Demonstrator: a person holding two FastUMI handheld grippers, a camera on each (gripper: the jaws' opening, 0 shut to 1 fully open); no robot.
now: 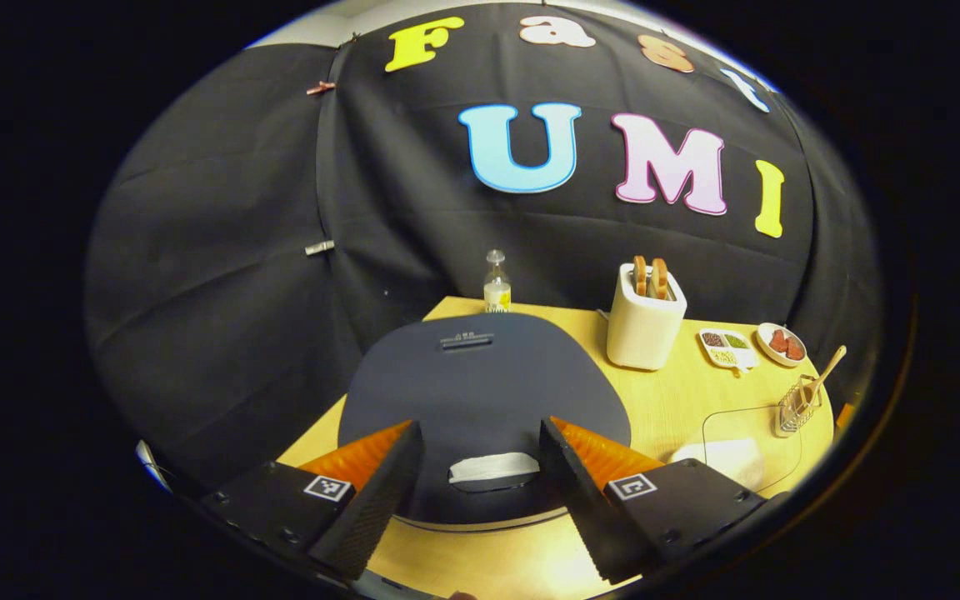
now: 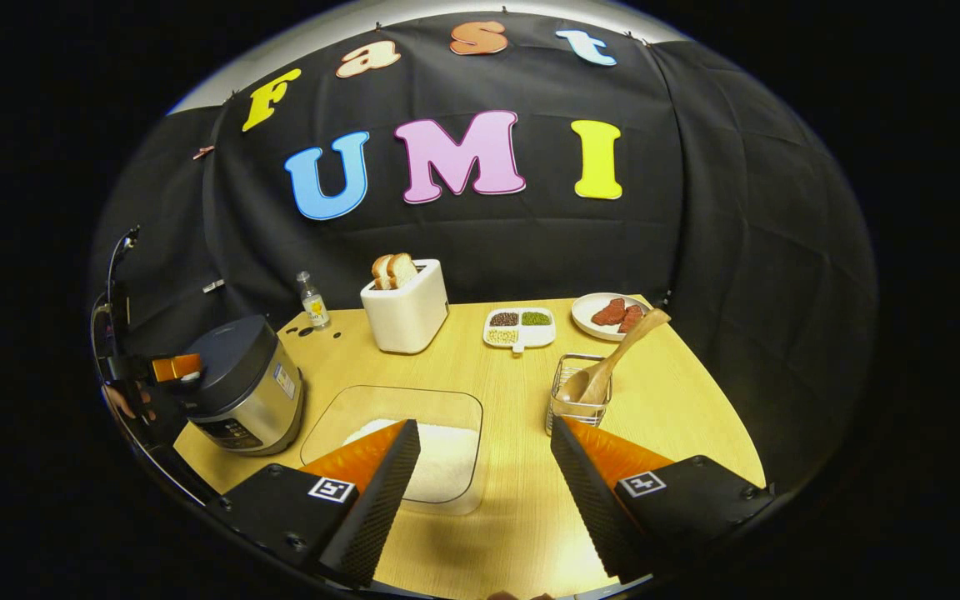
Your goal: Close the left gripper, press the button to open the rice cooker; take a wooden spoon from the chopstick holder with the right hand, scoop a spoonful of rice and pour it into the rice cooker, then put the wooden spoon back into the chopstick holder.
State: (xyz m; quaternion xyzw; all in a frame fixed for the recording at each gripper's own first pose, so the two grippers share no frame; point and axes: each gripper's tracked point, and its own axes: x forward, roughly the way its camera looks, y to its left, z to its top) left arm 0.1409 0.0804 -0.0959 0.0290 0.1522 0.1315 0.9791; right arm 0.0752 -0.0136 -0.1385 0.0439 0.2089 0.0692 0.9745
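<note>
**Rice cooker** [image 2: 242, 387]: far left of the table [image 2: 513, 517], lid down. Dark domed lid over a metal body; judged heavy and stable enough to take a push. The pale release button [image 1: 494, 467] sits at the lid's near edge, between the fingers of the left hand-held gripper [image 1: 480, 475], whose jaws stand apart just above it. The button's travel and stiffness cannot be judged.

**Wooden spoon** [image 2: 617, 354]: stands bowl-down in the wire chopstick holder [image 2: 577, 404], handle leaning up and to the right. Judged light, rigid and smooth; the free upper handle is the natural place to take hold. How deep the bowl sits is hard to make out through the wire.

**Rice** [image 2: 438, 458]: a white heap in a clear shallow tray [image 2: 392, 400], centre near; loose grain, likely to spill from a tilted spoon. Partly hidden behind a finger of the right hand-held gripper [image 2: 484, 467], whose jaws are spread wide and hold nothing.

**Cut off:** cooker's lower front in the left gripper view.
</note>
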